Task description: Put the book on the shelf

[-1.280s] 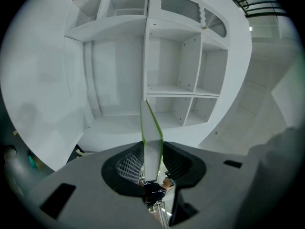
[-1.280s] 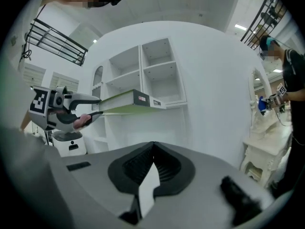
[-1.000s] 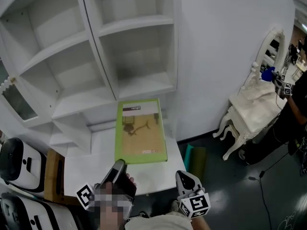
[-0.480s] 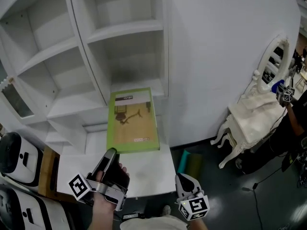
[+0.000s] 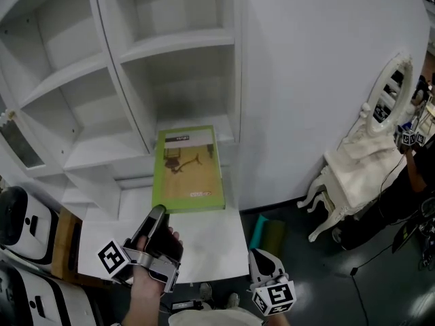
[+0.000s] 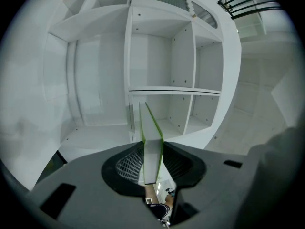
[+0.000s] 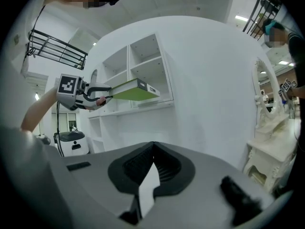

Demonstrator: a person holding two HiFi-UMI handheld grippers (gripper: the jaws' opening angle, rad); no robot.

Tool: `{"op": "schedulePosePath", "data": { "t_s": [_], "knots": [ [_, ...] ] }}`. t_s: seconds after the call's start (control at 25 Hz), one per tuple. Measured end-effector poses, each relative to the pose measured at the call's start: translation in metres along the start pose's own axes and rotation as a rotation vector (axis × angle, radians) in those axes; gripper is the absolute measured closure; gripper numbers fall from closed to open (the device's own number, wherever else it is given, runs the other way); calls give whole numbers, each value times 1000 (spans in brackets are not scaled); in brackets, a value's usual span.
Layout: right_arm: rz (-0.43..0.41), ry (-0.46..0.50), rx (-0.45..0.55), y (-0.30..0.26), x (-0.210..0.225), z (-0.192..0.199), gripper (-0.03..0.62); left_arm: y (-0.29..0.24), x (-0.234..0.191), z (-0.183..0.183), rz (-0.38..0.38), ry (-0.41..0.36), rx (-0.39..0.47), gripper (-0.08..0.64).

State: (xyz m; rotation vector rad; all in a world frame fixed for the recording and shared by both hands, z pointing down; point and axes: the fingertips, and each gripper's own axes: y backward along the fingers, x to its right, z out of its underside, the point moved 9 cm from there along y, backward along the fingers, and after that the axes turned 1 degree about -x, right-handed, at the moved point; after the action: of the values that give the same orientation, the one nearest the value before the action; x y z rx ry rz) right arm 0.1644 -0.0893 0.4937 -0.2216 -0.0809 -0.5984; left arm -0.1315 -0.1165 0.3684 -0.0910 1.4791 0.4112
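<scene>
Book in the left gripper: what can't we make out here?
- book cover print: head view, too small to read.
- Book's far end against the shelf: left gripper view shows it edge-on, so contact is unclear.
- right gripper: head view, its lower part is cut off by the bottom edge.

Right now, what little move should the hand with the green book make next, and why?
Probably ease the left gripper forward, keeping the book flat. Its jaws are clamped on the book's near edge, and the far edge points into the open shelf compartment just ahead, so a short, level push looks like enough to slide the book in.
</scene>
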Motion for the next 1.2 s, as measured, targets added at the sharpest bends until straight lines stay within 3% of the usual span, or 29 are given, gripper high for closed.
{"op": "schedulePosePath", "data": {
  "t_s": [0.8, 1.2],
  "knots": [
    [149, 14, 4, -21, -1, -19, 580, -56, -22, -43, -32, 87, -26, 428],
    [226, 4, 4, -27, -4, -20, 580, -85, -32, -56, -4, 126, -71, 428]
  ]
}}
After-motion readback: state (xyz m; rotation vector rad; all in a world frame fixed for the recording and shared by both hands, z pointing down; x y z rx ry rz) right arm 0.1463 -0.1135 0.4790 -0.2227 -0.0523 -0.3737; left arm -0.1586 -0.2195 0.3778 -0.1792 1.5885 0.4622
